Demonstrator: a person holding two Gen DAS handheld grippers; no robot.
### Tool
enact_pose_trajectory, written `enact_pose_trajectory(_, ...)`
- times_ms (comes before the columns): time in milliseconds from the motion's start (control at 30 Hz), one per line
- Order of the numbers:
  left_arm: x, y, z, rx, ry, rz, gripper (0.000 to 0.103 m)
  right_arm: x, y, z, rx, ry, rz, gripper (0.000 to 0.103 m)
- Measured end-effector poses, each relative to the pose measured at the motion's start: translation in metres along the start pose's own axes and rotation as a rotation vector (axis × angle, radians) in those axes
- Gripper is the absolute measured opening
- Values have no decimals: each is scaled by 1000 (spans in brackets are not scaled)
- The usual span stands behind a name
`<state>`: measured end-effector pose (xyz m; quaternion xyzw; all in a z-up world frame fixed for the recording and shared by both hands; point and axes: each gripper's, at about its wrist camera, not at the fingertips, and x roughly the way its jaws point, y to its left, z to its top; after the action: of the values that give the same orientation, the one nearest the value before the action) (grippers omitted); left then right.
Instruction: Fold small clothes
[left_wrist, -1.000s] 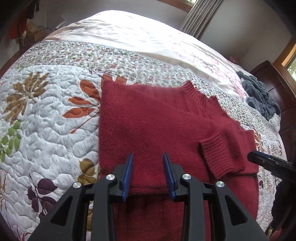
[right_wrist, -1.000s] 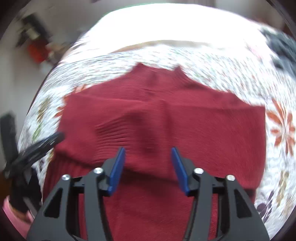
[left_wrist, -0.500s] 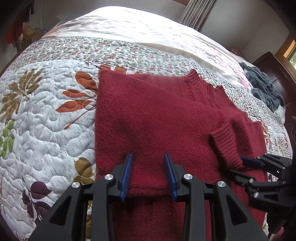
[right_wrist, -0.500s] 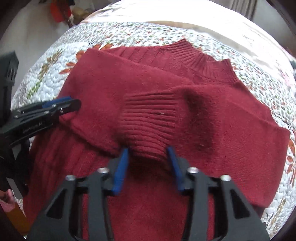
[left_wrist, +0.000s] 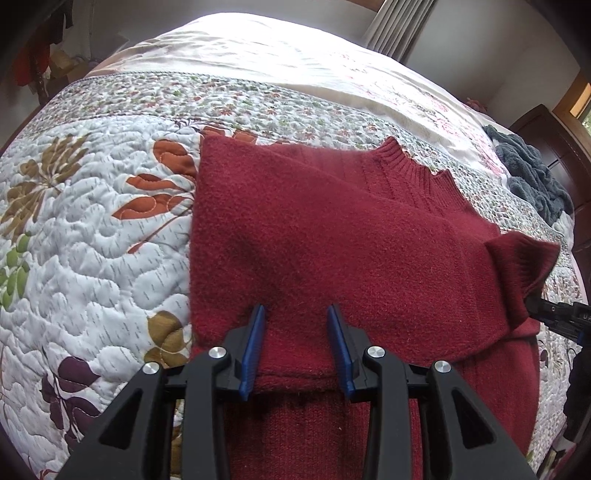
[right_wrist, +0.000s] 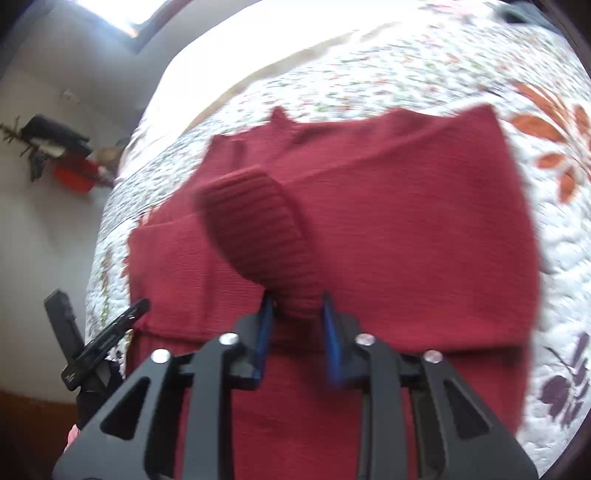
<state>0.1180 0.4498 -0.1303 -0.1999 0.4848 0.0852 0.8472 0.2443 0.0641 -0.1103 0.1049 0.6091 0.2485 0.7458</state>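
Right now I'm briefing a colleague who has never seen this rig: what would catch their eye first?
The dark red sweater spread over the leaf-patterned quilt dominates both views. Next, its ribbed cuff, raised off the garment and pinched in the right gripper. The left gripper sits open over the sweater's near fold.

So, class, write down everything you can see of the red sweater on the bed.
The red sweater is a dark red fuzzy knit with a ribbed collar and a ribbed cuff. It lies flat on the floral quilt, partly folded, one sleeve laid across the body. The right tool has pinched the cuff and raised it. The left tool hovers open over the sleeve's lower edge.
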Motion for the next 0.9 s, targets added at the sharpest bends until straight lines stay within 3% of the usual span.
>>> enact_pose_trajectory(33,0,0,0,-1,0,1,35,-4,-9,-1,18,-5,-17,35)
enact_pose_trajectory(100,-3,-2,1,0,0,7,35,-10,-20,-2,43,-20,-16,49)
enact_pose_trajectory(167,-9,-5,2,-9,-11,10,37,-16,-33,-1,81,-27,48,57)
enact_pose_trajectory(267,-18,-13,4,-1,-34,-4,39,-13,-47,3,129,-20,98,57)
enact_pose_trajectory(333,-17,-21,3,30,-32,-3,39,-6,-54,5,163,-3,101,45)
enact_pose_trajectory(367,-15,-24,3,39,-26,-4,40,-2,-58,6,182,8,110,27)
enact_pose_trajectory(433,-9,-27,1,56,-11,5,40,4,-63,4,207,28,74,11)
enact_pose_trajectory(733,6,-25,-3,97,27,15,40,6,-63,-4,93,-11,-100,9)
enact_pose_trajectory(900,-15,-27,-7,99,50,23,41,-27,-51,-19,29,-66,-150,24)
